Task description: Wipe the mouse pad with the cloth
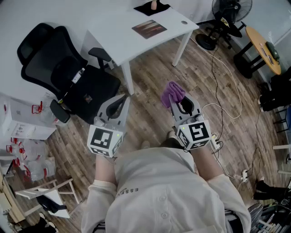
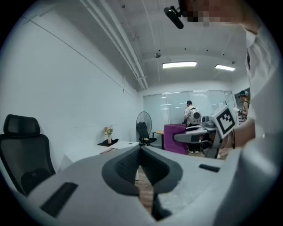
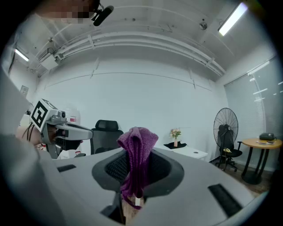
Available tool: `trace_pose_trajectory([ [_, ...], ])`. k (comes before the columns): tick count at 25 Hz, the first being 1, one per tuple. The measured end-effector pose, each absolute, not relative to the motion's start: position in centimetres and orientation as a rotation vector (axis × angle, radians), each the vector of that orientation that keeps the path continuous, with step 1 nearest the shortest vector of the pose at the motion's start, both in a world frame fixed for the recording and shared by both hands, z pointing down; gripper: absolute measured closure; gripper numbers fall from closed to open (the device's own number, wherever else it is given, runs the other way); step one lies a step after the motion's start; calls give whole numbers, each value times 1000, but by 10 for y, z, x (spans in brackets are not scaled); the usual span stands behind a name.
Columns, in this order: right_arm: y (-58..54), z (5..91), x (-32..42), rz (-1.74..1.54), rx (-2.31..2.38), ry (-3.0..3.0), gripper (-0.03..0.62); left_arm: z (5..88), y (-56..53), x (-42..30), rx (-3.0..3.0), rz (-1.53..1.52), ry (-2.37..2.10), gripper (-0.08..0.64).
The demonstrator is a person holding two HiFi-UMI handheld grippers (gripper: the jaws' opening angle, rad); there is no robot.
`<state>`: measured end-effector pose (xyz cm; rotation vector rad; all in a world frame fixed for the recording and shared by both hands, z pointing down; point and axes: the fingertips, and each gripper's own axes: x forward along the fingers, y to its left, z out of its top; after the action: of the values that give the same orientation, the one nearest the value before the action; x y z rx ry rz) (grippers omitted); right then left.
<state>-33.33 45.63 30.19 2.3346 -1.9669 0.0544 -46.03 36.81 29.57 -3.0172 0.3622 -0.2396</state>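
A brownish rectangular mouse pad (image 1: 149, 28) lies flat on the white desk (image 1: 122, 41) at the far side of the head view, well beyond both grippers. My right gripper (image 1: 178, 101) is shut on a purple knitted cloth (image 1: 173, 93), which bunches above the jaws and hangs down between them (image 3: 136, 154). My left gripper (image 1: 122, 99) is held beside it over the wooden floor, jaws shut with nothing between them (image 2: 140, 153). The left gripper view shows the cloth (image 2: 176, 137) off to the right and the desk (image 2: 121, 145) far ahead.
A black office chair (image 1: 68, 77) stands left of the desk. A black mat with a small vase (image 1: 152, 7) sits at the desk's far end. A floor fan (image 1: 227, 18), a round wooden table (image 1: 263, 43) and floor cables (image 1: 223, 91) are at right. Boxes (image 1: 22, 123) at left.
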Motion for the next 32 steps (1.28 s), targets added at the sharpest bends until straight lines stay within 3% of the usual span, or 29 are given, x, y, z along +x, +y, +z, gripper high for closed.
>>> trace_pose_trajectory([
  [19,412,316,-295,145,2387,-1940,497,314,321,-433,-3061,-269,357,558],
  [32,315,349,-149,269,2255,-2065,495,342,243,-305,-3069,-381,536,559],
])
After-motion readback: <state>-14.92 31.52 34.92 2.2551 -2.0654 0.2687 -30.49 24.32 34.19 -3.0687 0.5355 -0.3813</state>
